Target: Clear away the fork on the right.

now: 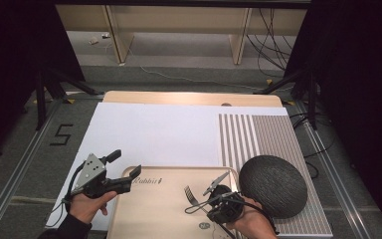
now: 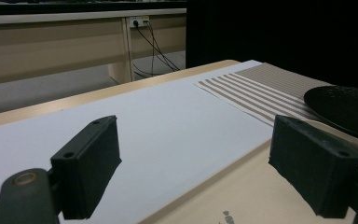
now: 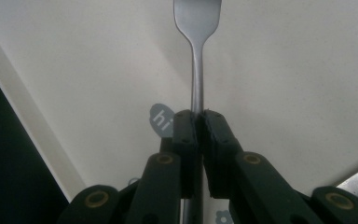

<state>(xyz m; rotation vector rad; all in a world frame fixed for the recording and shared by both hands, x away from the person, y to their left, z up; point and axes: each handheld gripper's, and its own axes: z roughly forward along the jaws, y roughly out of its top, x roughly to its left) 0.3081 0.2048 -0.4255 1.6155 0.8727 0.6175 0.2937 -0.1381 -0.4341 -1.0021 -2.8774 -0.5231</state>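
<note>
Right now, right gripper (image 3: pixel 199 122) clamped tight on the fork (image 3: pixel 197 56), jaws pressed together around the slim handle, tines pointing away over the tray's pale surface. Seen from the high view, same fork (image 1: pixel 193 197) held low above the gold-coloured tray (image 1: pixel 149 209), near its right half, right gripper (image 1: pixel 214 199) gripped by a hand at the bottom edge. Just beside it, another metal utensil (image 1: pixel 216 182) lying near the tray's right rim, kind too small to tell. Over on the left, left gripper (image 1: pixel 129 177) spread wide, nothing between the jaws, hovering at the tray's left corner. From the left gripper view, left gripper (image 2: pixel 196 163) gaping over the tray's edge and the white sheet (image 2: pixel 168 116). Dark round textured plate (image 1: pixel 273 185) sitting on the striped placemat (image 1: pixel 258 134), just right of the tray. Little "hi" sticker (image 3: pixel 161 119) on the tray under the clamped jaws.
</note>
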